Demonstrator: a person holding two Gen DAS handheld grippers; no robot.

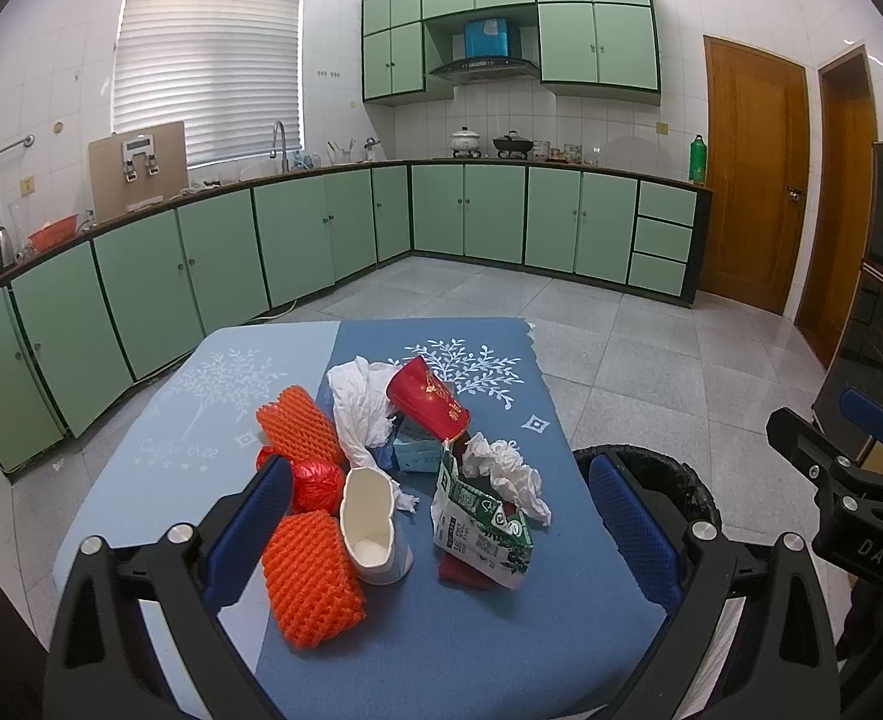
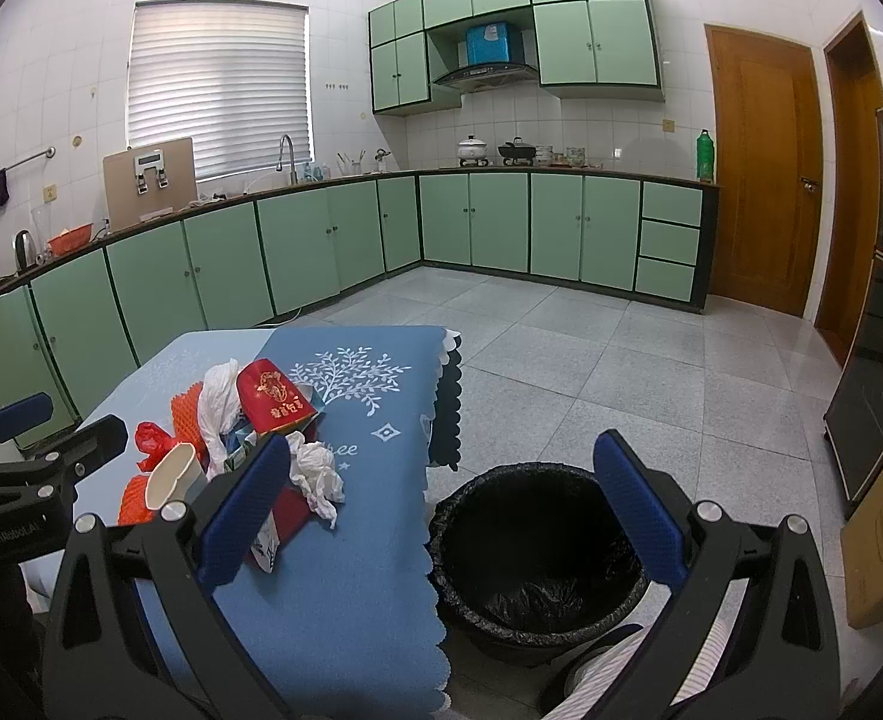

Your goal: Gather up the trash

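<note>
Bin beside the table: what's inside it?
The bin holds a black liner, crumpled at the bottom; no trash shows on what is visible of it. Its near right part is hidden behind a finger of the open right gripper, so that corner cannot be checked.

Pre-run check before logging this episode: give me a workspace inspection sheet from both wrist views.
Surface: table under blue tree-print cloth, trash piled mid-table.
Job's things: orange foam nets, white paper cup on its side, red paper cup, milk carton, crumpled tissues, red plastic bag; black-lined bin on the floor beside the table, looks empty.
Clutter: nothing seen beyond the trash.
Grippers: left tongs open, holding nothing; right tongs open, holding nothing.
Cables: thin cord along the floor by the cabinets.
Surroundings: green cabinets, wooden door.
</note>
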